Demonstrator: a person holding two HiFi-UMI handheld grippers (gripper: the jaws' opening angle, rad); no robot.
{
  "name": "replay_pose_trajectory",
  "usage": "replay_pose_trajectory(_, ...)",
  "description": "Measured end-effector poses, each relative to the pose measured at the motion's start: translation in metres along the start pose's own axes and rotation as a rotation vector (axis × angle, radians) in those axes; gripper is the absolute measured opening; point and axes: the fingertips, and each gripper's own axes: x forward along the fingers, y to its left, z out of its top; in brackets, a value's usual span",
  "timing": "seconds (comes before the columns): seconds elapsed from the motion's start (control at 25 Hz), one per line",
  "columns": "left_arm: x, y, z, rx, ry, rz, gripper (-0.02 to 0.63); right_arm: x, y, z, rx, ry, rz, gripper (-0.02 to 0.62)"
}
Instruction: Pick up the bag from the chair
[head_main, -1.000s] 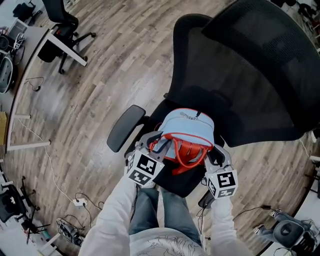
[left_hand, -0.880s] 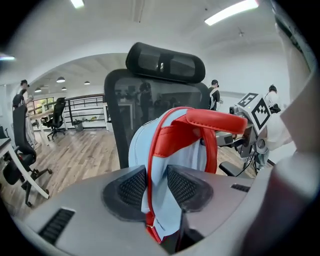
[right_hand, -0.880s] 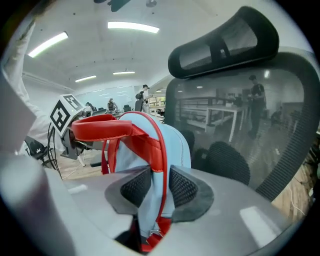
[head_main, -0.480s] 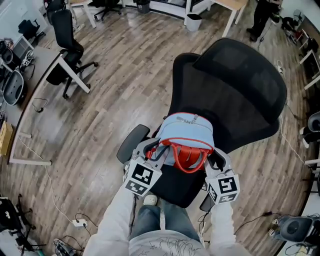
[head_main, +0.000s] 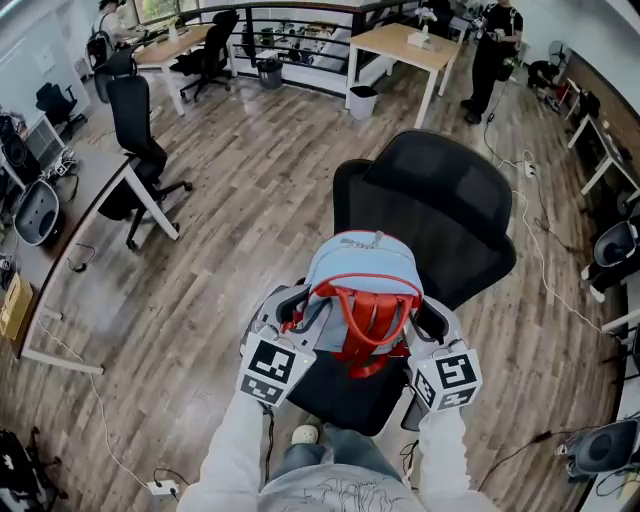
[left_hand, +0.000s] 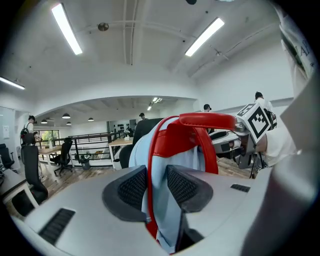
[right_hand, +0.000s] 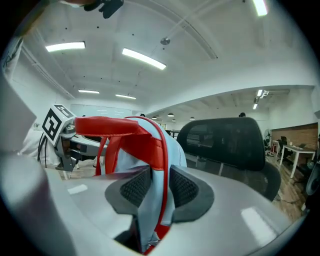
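Observation:
A light-blue bag (head_main: 362, 275) with red handles (head_main: 368, 322) hangs in the air above the seat of the black office chair (head_main: 430, 205). My left gripper (head_main: 291, 318) is shut on the bag's left side, pinching blue fabric and red trim (left_hand: 156, 185) between its pads. My right gripper (head_main: 425, 322) is shut on the bag's right side, clamping the fabric (right_hand: 159, 187) the same way. The red handle (left_hand: 207, 120) arches between the two grippers, and it shows again as the red handle (right_hand: 107, 126) in the right gripper view. The chair back (right_hand: 222, 137) stands behind the bag.
Wood floor (head_main: 230, 200) surrounds the chair. Another black chair (head_main: 135, 125) and a desk (head_main: 85, 190) stand to the left. A wooden table (head_main: 410, 45) and a white bin (head_main: 363, 100) are at the back, with a person (head_main: 492, 40) nearby. Cables (head_main: 90, 390) lie on the floor.
The bag has risen off the chair seat with both grippers holding it. The head view has pulled up and back, showing more of the room.

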Motion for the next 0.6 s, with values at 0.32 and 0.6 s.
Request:
replay_pose_trajectory(0.32,-0.044,-0.005,0.045,0.022,-0.1,-0.021,0.124,-0.033,0.021,0.05,0.004,-0.1,-0.032,0.126)
replay_pose_trajectory(0.6,-0.067,-0.012,0.078,0.053,-0.17,-0.038,0.124,-0.058,0.031,0.08,0.009,-0.171,-0.067,0.126)
